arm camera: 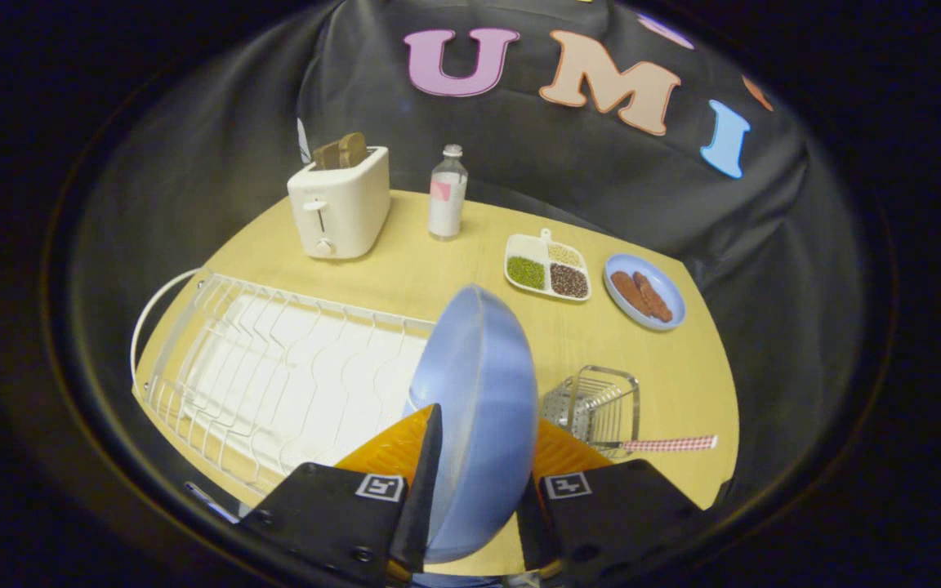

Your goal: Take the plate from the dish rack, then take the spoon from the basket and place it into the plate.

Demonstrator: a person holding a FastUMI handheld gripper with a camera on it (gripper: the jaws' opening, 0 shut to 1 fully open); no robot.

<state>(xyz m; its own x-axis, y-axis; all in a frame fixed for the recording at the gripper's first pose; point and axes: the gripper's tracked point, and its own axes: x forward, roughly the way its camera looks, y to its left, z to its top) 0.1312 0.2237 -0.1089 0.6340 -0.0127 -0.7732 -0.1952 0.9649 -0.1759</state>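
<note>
A light blue plate point(479, 400) stands on edge between my two fingers, and my gripper point(479, 474) is shut on its rim. It hangs above the table, just right of the white wire dish rack point(274, 367), which holds no dishes. To the right of the fingers stands a small metal wire basket point(593, 404). A spoon with a red-and-white checked handle point(666, 443) lies tipped out of the basket, its handle pointing right over the tabletop.
Beyond the rack stand a white toaster point(340, 204) with toast and a small bottle point(447, 193). Farther right lie a divided white dish point(546, 267) of beans and grains and a blue plate point(644, 291) with sausages. The wooden table point(454, 269) ends close behind the basket.
</note>
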